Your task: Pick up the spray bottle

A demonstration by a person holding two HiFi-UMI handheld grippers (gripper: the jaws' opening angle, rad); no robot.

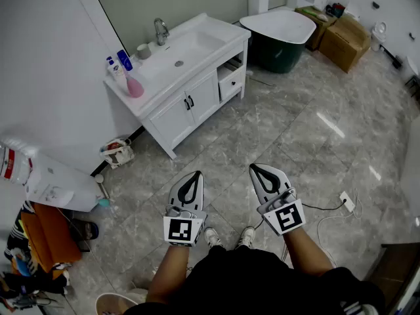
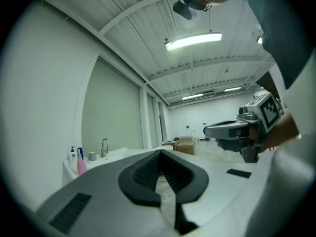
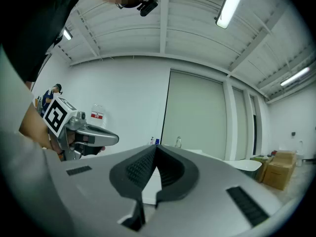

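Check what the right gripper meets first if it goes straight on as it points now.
Nothing near. The right gripper, jaws shut, points across the floor at the white sink vanity. Its tip lines up between the bottles and the faucet, so probably the vanity's front edge first; depth is unclear.

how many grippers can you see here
2. The left hand-held gripper is low in the head view, over the floor; the right hand-held gripper is just beside it. Both are shut, empty.

Left hand-held gripper (image 2: 160, 154) jaws together, empty, pink bottle (image 2: 81, 167) on distant vanity (image 2: 118, 152), right hand-held gripper (image 2: 207, 131) beside
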